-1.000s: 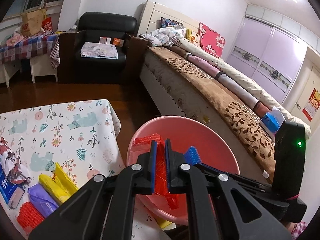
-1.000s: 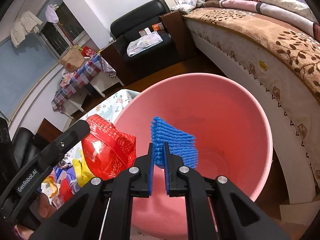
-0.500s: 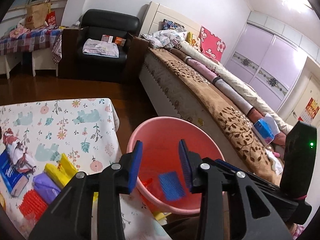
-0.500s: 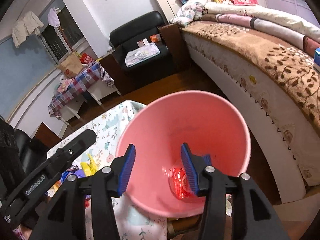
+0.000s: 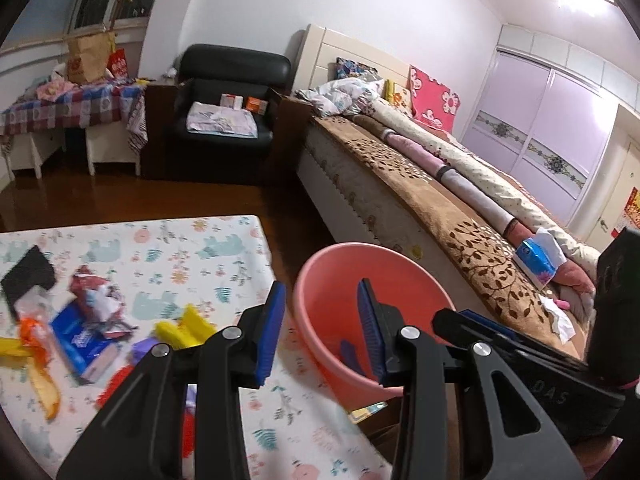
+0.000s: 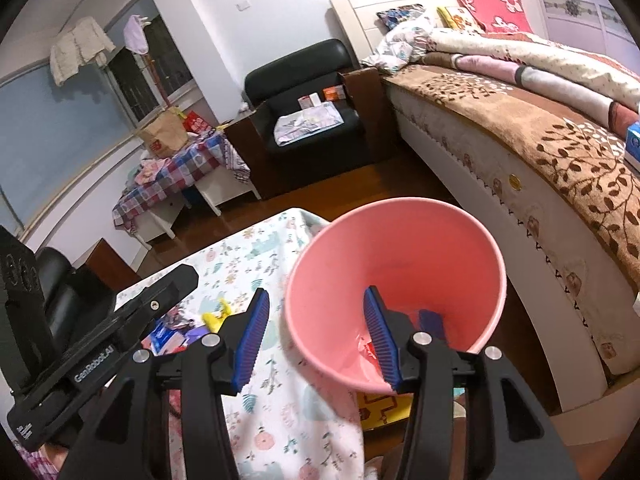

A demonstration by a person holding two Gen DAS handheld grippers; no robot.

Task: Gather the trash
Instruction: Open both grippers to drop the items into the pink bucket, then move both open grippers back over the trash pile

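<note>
Both your left hand-held gripper (image 5: 320, 328) and right hand-held gripper (image 6: 316, 340) gape wide, empty, above the pink bin (image 6: 400, 248). Blue (image 6: 432, 320) and red scraps (image 6: 370, 350) lie inside it. Several wrappers (image 5: 84, 336) remain on the table (image 5: 180, 248); collection looks partway done.

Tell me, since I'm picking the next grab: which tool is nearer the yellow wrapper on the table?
Left tool: yellow wrapper lies just beside its left finger. Right tool hangs at the pink bucket.
</note>
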